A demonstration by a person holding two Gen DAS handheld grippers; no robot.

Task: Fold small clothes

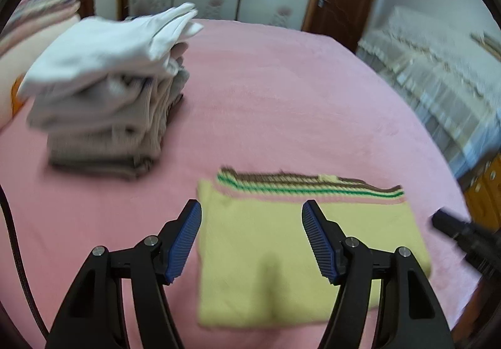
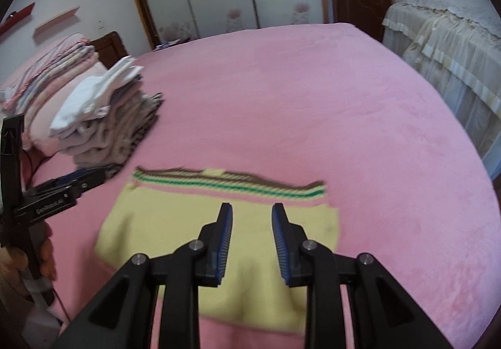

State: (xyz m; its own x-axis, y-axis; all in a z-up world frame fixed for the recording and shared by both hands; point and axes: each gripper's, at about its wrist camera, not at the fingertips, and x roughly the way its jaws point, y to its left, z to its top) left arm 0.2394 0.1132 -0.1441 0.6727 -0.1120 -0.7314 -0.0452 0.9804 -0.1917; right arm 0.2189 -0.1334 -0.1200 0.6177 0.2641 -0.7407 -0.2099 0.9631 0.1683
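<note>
A folded yellow knit garment (image 1: 281, 255) with brown, green and pink stripes along its far edge lies flat on the pink bed (image 1: 281, 98). It also shows in the right wrist view (image 2: 175, 233). My left gripper (image 1: 252, 208) is open and empty, hovering just above the garment's near part. My right gripper (image 2: 252, 211) is open and empty, its jaws narrower apart, above the garment's middle. The right gripper's black body shows at the right edge of the left wrist view (image 1: 463, 239). The left gripper shows at the left of the right wrist view (image 2: 62, 189).
A stack of folded clothes (image 1: 106, 92) topped with white pieces stands on the bed at the far left, also in the right wrist view (image 2: 103, 117). Folded blankets (image 2: 53, 67) lie behind it. A covered cabinet (image 2: 454, 45) stands right of the bed.
</note>
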